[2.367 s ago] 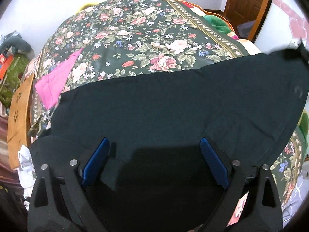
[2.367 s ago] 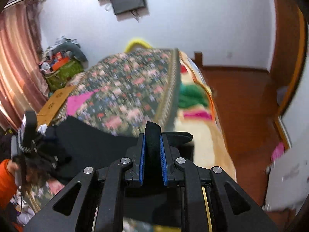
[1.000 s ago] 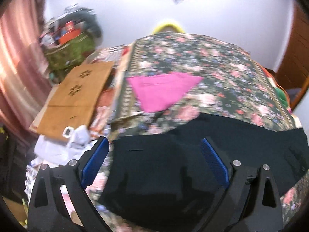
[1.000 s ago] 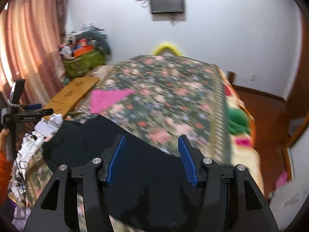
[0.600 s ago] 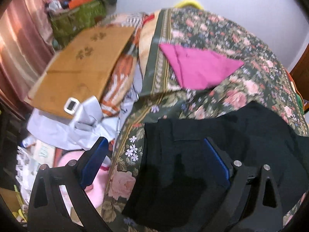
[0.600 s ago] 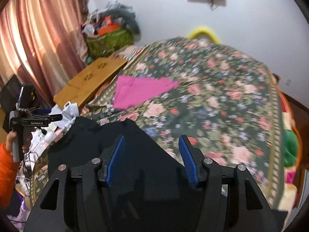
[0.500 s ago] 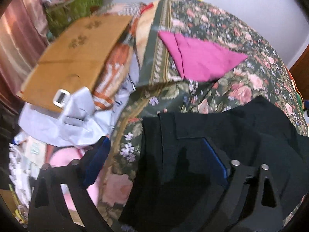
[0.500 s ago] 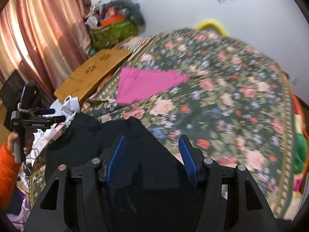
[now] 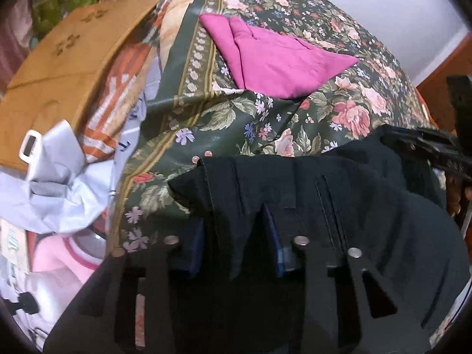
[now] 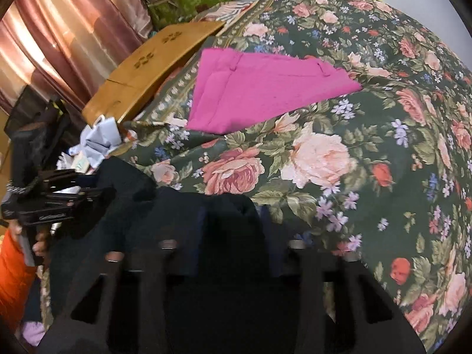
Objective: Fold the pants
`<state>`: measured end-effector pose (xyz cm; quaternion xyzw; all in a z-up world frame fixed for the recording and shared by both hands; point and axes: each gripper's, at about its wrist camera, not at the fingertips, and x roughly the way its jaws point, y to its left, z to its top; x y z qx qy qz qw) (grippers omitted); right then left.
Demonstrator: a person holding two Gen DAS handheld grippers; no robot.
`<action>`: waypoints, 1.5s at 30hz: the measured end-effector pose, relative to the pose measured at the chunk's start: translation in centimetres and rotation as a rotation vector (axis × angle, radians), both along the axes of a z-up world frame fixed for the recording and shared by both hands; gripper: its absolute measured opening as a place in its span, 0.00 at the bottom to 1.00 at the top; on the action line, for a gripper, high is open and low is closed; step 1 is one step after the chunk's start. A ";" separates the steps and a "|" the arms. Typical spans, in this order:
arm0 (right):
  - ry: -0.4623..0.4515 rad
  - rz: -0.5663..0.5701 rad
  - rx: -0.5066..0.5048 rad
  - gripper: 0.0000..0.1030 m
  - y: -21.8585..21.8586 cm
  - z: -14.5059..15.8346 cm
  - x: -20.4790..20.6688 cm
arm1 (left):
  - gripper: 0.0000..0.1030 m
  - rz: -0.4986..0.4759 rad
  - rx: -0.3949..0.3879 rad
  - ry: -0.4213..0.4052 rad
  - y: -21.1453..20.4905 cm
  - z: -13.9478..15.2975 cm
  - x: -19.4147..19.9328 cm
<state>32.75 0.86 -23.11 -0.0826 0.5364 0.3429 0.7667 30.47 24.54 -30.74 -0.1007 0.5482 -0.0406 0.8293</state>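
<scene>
The black pants [image 9: 368, 224] lie on the floral bedspread [image 9: 295, 124] at its near edge, waistband towards the left. My left gripper [image 9: 236, 236] straddles the waistband corner; a fold of black cloth stands between its blue pads, with a gap still showing. My right gripper [image 10: 233, 224] straddles a raised hump of the pants [image 10: 165, 212], its jaws partly closed around the cloth. The left gripper also shows at the left of the right wrist view [image 10: 59, 200], and the right gripper at the right edge of the left wrist view [image 9: 436, 150].
Folded magenta pants [image 10: 265, 88] lie further back on the bed. A wooden board [image 10: 153, 62], crumpled pale cloth [image 9: 59, 188] and clutter sit off the bed's left side. Pink curtains [image 10: 59, 29] hang at the left.
Both grippers have dropped onto the pants' waist end and narrowed from wide open to close around folds of black cloth. The right gripper let go of the pants earlier and swung left.
</scene>
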 end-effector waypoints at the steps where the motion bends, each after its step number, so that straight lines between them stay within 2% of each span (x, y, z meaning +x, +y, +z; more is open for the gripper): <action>1: -0.006 0.004 0.000 0.12 0.1 0.0 0.1 | 0.29 0.001 0.026 -0.006 0.0 0.1 -0.1; 5: -0.084 0.018 -0.017 0.09 0.4 0.6 -0.1 | 0.25 0.031 0.203 -0.015 -0.5 0.1 -0.7; 6: -0.109 0.031 -0.037 0.09 0.8 0.6 -0.1 | 0.25 0.034 0.220 -0.013 -0.4 0.0 -0.8; 11: -0.144 0.042 -0.118 0.10 1.9 0.2 0.1 | 0.25 0.044 0.263 0.006 -0.4 -0.4 -1.0; 13: -0.147 0.034 -0.113 0.16 1.7 0.8 0.0 | 0.25 0.063 0.262 0.018 -0.2 0.3 -1.2; 15: -0.150 0.012 -0.091 0.16 0.9 2.0 -0.5 | 0.26 0.086 0.261 0.011 0.0 1.2 -1.6; 17: -0.154 -0.002 -0.066 0.16 -0.1 3.4 -1.4 | 0.29 0.102 0.241 -0.007 0.3 2.5 -2.4; 18: -0.159 -0.002 -0.054 0.18 -0.5 4.0 -2.0 | 0.37 0.114 0.229 -0.019 0.4 3.3 -2.9; 19: -0.169 -0.002 -0.048 0.21 -0.9 4.6 -2.6 | 0.49 0.130 0.219 -0.035 0.6 4.0 -3.5; 21: -0.192 0.004 -0.038 0.26 -1.8 5.9 -4.2 | 0.63 0.159 0.200 -0.075 0.9 5.6 -4.9; 25: -0.215 0.008 -0.023 0.34 -4.3 7.5 -7.5 | 0.76 0.176 0.157 -0.103 0.6 7.7 -7.7; 29: -0.240 0.009 -0.029 0.36 -6.3 8.2 -10.4 | 0.77 0.193 0.110 -0.086 0.3 7.8 -10.1; 31: -0.254 -0.004 -0.029 0.42 -7.6 8.5 -12.0 | 0.77 0.199 0.078 -0.067 0.2 7.4 -11.0; 35: -0.243 -0.034 -0.026 0.42 -9.5 8.2 -14.3 | 0.77 0.240 -0.087 -0.002 0.7 5.3 -12.6; 38: -0.231 -0.057 -0.036 0.42 -10.7 7.5 -15.7 | 0.77 0.257 -0.170 0.033 0.7 4.2 -13.4; 45: -0.176 -0.116 -0.041 0.43 -12.7 4.9 -17.8 | 0.77 0.234 -0.290 0.069 -0.7 3.2 -13.0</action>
